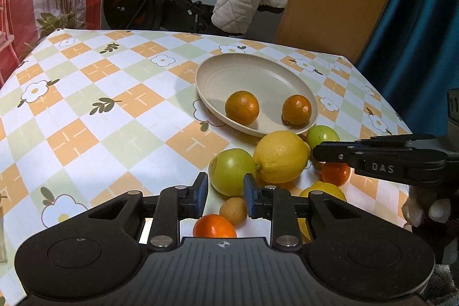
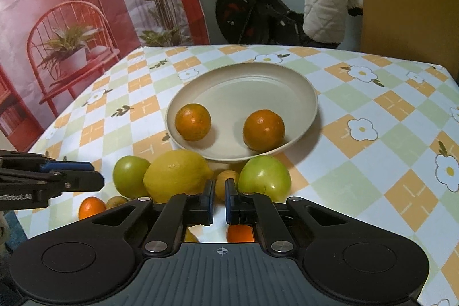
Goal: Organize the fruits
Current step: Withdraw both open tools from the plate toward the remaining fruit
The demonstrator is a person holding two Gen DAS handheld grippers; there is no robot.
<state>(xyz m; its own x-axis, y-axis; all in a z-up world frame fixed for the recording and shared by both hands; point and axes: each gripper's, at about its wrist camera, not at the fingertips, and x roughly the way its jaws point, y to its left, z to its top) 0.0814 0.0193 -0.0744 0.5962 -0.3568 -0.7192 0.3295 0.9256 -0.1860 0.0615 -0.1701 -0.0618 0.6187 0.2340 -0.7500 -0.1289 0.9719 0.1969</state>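
While two oranges [image 2: 192, 122] sit in the plate [image 2: 311, 93], I've approx seven fruits left on the surface [image 1: 86, 111]; left hand-held gripper [image 1: 225, 195] and right hand-held gripper [image 2: 220, 198] both clenched, empty.

Each hand-held gripper [image 1: 225, 195] is matte black — blue pads [image 1: 203, 191], silver screws, ribbed grey base.

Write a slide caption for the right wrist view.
Two oranges in a beige plate; lemon and green fruits outside it.
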